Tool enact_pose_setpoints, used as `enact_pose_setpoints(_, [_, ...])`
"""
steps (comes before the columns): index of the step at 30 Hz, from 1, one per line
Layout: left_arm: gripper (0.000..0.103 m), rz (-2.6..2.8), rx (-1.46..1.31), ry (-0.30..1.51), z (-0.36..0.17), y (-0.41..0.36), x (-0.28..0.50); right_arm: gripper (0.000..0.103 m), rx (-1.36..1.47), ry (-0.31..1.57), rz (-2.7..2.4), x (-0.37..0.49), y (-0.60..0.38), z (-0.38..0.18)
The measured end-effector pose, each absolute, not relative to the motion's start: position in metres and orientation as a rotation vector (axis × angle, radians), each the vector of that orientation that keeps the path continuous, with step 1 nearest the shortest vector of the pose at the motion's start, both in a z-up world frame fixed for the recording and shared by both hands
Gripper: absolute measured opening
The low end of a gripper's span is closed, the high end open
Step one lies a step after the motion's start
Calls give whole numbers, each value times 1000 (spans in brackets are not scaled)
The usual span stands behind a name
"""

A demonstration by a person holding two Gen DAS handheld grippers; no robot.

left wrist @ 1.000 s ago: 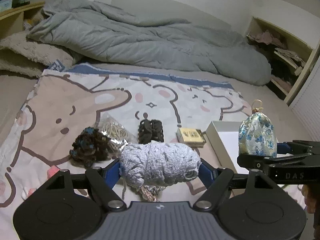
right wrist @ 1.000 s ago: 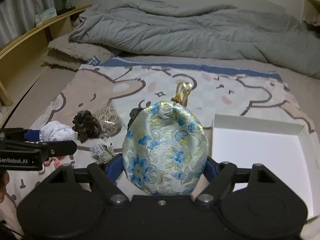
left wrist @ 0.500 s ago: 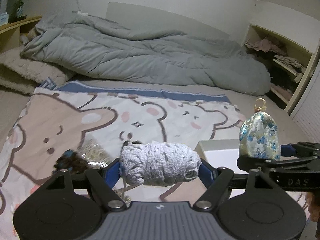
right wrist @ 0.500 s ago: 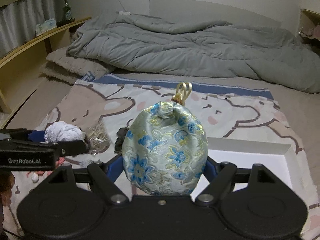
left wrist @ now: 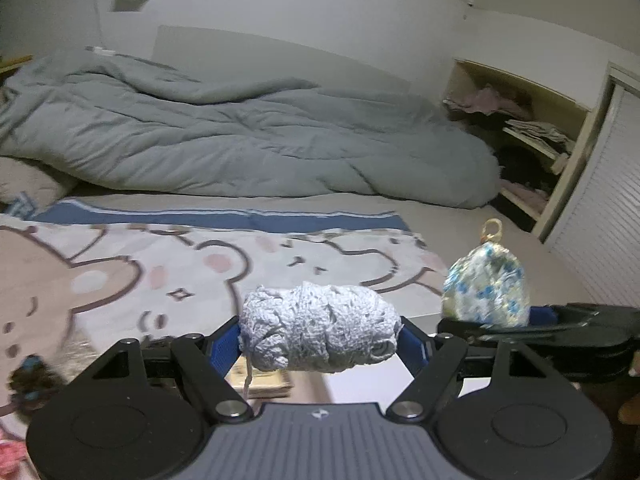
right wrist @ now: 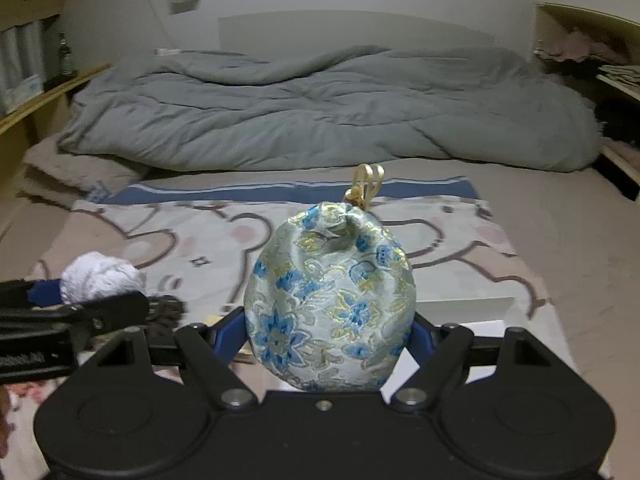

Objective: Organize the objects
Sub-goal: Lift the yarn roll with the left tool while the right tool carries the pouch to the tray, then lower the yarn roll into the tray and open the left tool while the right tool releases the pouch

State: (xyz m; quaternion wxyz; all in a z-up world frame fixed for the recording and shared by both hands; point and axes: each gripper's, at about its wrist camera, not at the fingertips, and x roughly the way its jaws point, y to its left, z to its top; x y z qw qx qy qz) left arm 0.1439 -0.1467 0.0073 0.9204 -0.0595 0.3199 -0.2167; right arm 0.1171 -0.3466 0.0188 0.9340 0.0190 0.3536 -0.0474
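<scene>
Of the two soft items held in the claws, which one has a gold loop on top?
The blue-flowered brocade drawstring pouch in the right claw; the pale knitted bundle has none.

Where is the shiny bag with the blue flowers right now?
The flowered drawstring pouch is pinched in the right tongs, held up above the bear blanket, with the white box just behind it.
</scene>
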Motion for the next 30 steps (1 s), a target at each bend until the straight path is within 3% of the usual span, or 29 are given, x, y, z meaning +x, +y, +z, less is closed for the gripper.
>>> enact_pose_setpoints(10, [79,-565,-131,695,-18,-201,172,81,85,781,-143,129,-393,-19])
enact_pose_setpoints(30, [79,-684,2,840,-95,-238,227,81,78,962,-107,165,-426,-89])
